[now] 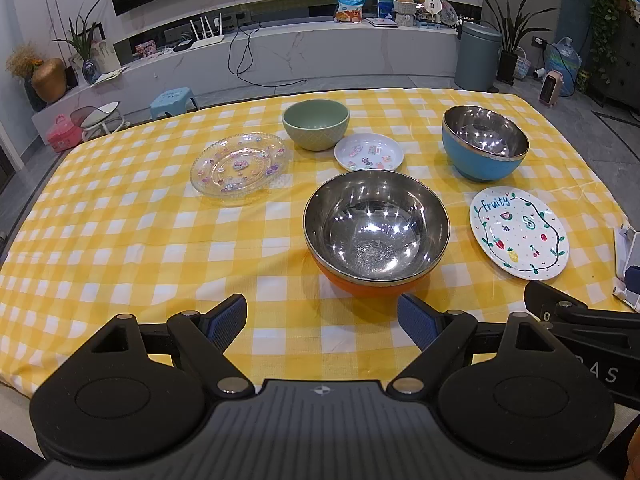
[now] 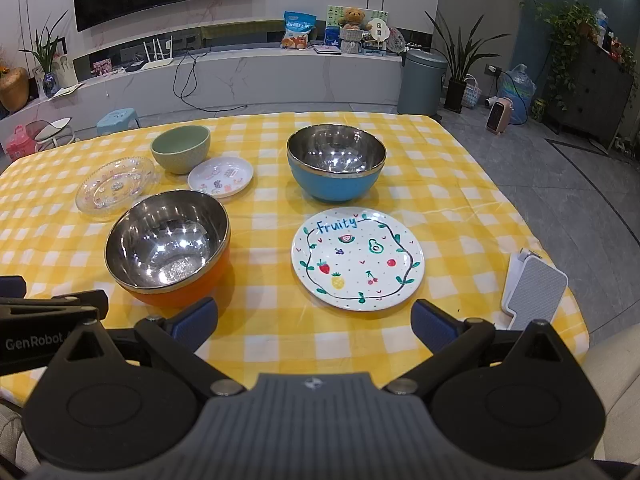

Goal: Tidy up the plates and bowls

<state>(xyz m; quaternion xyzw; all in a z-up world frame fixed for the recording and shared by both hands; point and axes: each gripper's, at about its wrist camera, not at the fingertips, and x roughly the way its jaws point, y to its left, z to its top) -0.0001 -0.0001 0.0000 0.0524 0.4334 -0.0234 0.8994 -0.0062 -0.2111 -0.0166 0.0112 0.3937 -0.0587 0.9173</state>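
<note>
On the yellow checked tablecloth [image 1: 120, 240] stand an orange steel-lined bowl [image 1: 376, 228] [image 2: 168, 240], a blue steel-lined bowl [image 1: 485, 147] [image 2: 336, 162] and a green bowl [image 1: 315, 123] [image 2: 181, 154]. A clear glass plate [image 1: 239, 167] [image 2: 115, 188], a small white sticker plate [image 1: 369, 152] [image 2: 221, 178] and a white "Fruity" plate [image 1: 519, 236] [image 2: 357, 258] lie flat. My left gripper [image 1: 322, 320] is open and empty, just before the orange bowl. My right gripper [image 2: 314, 316] is open and empty, just before the Fruity plate.
A white and grey holder [image 2: 534, 288] [image 1: 628, 256] lies at the table's right edge. Beyond the table are a grey bin [image 2: 422, 80], a blue stool [image 1: 173, 101], plants and a TV shelf. The floor drops away on the right.
</note>
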